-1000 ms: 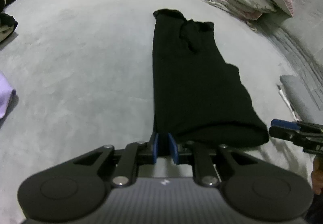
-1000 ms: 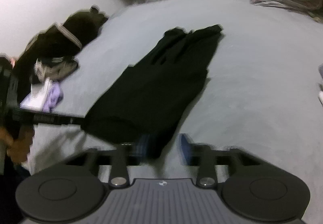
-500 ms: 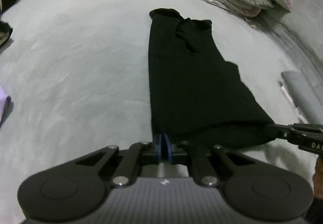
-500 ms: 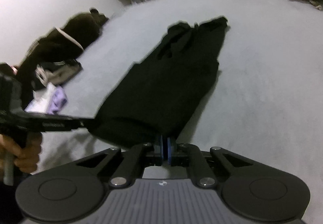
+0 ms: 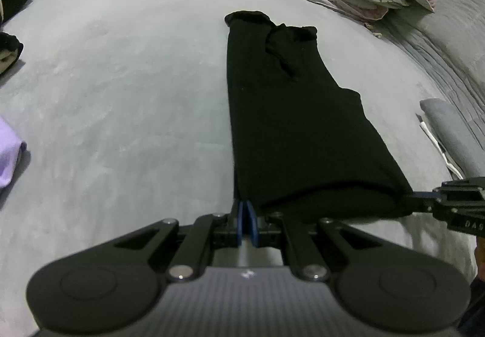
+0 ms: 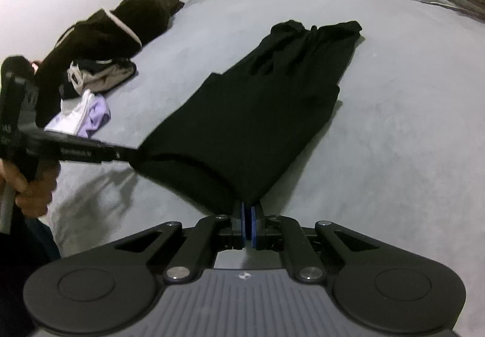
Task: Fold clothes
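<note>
Black knit garment (image 5: 291, 124), long narrow fold, on plush grey bedspread (image 5: 121, 94).

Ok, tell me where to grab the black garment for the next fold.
Take the black garment by its two near hem corners, coming from the near edge of the bed. It lies long and narrow, and the left claw and right claw already pinch there.

Left gripper (image 5: 246, 209), at six o'clock in its own view, is clamped tight, blue pads (image 5: 241, 215) pressed together on black cloth (image 5: 297, 124). Right gripper (image 6: 248, 212) is pinched likewise. A hand (image 6: 28, 185) at nine o'clock grips the left tool's handle.
</note>
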`<state>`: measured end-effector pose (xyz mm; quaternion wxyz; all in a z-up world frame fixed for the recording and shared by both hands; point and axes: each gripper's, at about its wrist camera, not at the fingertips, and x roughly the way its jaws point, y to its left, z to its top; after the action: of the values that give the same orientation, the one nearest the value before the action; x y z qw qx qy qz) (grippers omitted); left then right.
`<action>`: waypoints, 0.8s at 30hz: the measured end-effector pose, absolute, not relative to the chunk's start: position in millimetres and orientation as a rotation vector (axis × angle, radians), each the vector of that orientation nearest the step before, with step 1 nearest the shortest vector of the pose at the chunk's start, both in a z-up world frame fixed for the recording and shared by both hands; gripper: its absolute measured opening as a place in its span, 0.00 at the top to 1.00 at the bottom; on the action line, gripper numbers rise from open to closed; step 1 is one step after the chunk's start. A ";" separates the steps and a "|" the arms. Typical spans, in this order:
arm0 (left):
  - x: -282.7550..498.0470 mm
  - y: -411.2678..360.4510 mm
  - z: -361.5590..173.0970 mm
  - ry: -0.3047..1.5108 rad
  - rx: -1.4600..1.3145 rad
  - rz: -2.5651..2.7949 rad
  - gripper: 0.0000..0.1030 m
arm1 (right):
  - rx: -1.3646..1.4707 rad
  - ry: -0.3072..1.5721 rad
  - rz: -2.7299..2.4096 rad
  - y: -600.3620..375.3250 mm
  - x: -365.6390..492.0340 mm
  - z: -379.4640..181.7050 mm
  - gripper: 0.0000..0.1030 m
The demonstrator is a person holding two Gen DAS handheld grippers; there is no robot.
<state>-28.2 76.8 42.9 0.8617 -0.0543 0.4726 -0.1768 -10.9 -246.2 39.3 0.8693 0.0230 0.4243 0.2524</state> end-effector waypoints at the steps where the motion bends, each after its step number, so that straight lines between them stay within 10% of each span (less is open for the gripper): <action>1: -27.2 77.3 42.4 0.993 -0.114 -0.369 0.95 | 0.035 0.892 0.527 -246.0 -11.1 38.3 0.93; 8: -24.1 85.2 41.6 1.011 -0.135 -0.364 0.93 | 0.036 0.879 0.506 -248.2 -11.9 39.5 0.92; 13: -24.5 96.6 51.1 0.990 -0.159 -0.352 0.65 | 0.061 0.833 0.441 -259.7 -11.3 47.7 0.91; 24: -33.9 39.0 54.3 0.867 0.001 -0.471 0.61 | -0.008 0.795 0.417 -225.3 0.0 39.0 0.91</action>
<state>-33.9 39.0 54.3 0.8806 0.0004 0.4163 -0.2263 0.0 -225.3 39.0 0.9009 -0.0039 0.3843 0.2018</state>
